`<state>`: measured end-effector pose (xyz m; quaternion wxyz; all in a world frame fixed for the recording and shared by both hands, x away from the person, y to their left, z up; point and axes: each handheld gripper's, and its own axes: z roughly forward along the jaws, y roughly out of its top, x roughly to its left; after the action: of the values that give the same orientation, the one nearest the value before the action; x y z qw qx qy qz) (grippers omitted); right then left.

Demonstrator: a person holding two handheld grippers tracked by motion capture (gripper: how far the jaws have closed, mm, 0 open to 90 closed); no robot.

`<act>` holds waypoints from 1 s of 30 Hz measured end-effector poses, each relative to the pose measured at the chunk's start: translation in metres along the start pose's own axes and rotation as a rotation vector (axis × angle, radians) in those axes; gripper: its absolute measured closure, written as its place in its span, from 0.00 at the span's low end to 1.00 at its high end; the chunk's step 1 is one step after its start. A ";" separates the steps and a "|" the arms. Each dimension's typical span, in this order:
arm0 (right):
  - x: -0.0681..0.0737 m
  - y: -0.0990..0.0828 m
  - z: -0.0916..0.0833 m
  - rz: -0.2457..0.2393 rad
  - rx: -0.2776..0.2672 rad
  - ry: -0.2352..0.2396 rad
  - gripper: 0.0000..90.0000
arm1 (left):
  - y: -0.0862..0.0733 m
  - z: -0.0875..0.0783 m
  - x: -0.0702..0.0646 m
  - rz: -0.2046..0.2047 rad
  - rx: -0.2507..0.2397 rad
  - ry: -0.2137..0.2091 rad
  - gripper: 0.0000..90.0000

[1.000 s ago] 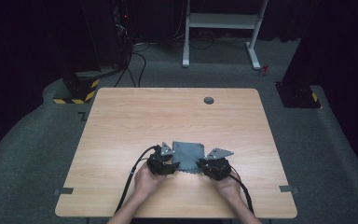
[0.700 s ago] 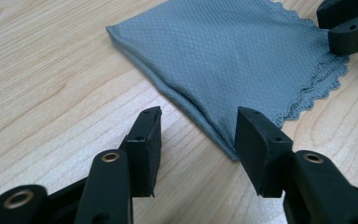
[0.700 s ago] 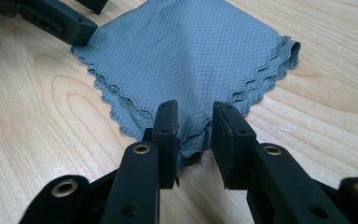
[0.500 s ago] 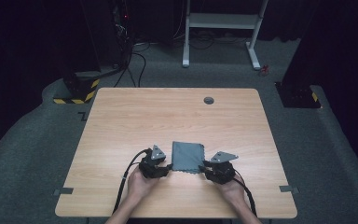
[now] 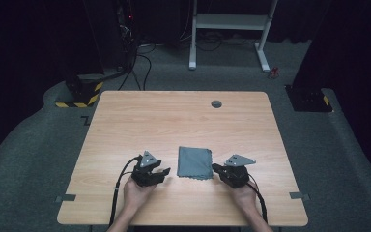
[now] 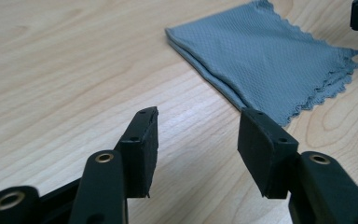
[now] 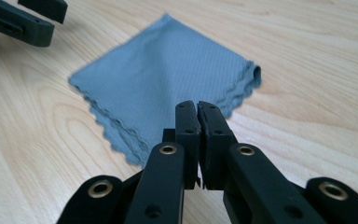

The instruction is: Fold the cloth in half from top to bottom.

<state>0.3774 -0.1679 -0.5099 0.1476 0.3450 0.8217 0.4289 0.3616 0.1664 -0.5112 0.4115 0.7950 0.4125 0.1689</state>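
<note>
A folded grey cloth [image 5: 194,162] with scalloped edges lies flat on the wooden table [image 5: 174,121], toward the near side. My left gripper [image 5: 164,173] rests to its left, a small gap away. In the left gripper view the cloth [image 6: 265,60] lies ahead and to the right of the left gripper [image 6: 198,135]; its jaws have just been opening, with only bare wood between them. My right gripper [image 5: 216,168] sits at the cloth's near right corner. In the right gripper view the right gripper [image 7: 197,109] has just closed pad to pad, holding nothing, the cloth [image 7: 168,70] just beyond it.
A round dark grommet [image 5: 216,103] sits near the table's far edge. Beyond the table stand a white desk frame [image 5: 229,29] and black equipment with a yellow-black striped base [image 5: 79,94]. Cables trail from both grippers over the near edge.
The left gripper has slid left, off the cloth's edge, leaving a gap of bare wood. The right gripper has stayed near the cloth's right corner. The cloth lies flat and still.
</note>
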 end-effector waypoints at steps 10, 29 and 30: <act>0.001 0.006 0.029 -0.023 0.088 0.007 0.93 | -0.016 -0.020 0.015 -0.064 -0.032 0.045 0.50; -0.031 -0.007 -0.042 0.068 -0.077 -0.077 0.84 | -0.021 -0.041 0.026 -0.127 -0.103 0.086 0.46; -0.033 -0.008 -0.044 0.077 -0.082 -0.081 0.84 | -0.022 -0.042 0.027 -0.124 -0.106 0.093 0.46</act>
<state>0.3739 -0.2199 -0.4923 0.1782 0.3870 0.7830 0.4532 0.3409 0.2163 -0.5048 0.4430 0.7363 0.4702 0.2014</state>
